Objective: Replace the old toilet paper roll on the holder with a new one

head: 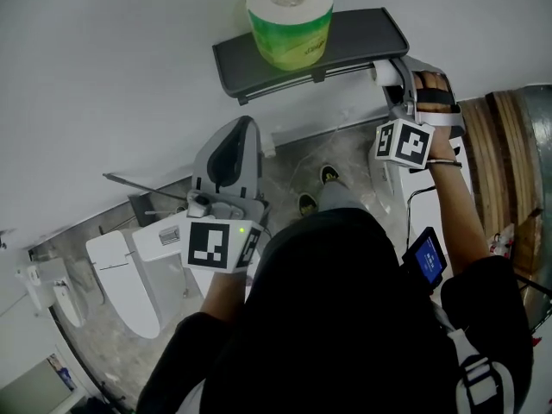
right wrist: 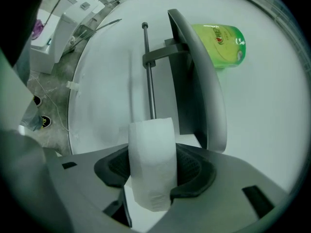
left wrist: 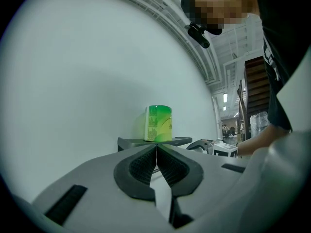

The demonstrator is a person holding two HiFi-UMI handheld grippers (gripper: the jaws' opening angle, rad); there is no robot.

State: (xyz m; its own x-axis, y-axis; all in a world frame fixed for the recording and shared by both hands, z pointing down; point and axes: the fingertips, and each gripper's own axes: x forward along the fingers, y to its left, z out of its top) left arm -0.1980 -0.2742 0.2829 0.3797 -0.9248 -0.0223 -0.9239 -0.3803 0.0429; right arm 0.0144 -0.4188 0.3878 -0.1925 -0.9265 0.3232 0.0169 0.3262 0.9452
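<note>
A new roll in green wrapping (head: 289,20) stands upright on the dark grey shelf (head: 362,33) of the wall holder. My right gripper (head: 398,80) is at the shelf's right end, shut on the old white paper roll (head: 386,73). In the right gripper view that white roll (right wrist: 151,164) sits squeezed between both pads, just off the near end of the bare metal rod (right wrist: 148,72), which runs under the shelf (right wrist: 197,81). The green roll (right wrist: 221,45) shows beyond it. My left gripper (head: 231,158) hangs below the shelf, shut and empty, pointing at the green roll (left wrist: 159,123).
A white toilet (head: 121,279) stands on the grey stone floor at lower left. Wooden stairs (head: 509,145) rise at the right. A small screen (head: 427,257) is strapped to the person's right forearm. The white wall fills the space behind the holder.
</note>
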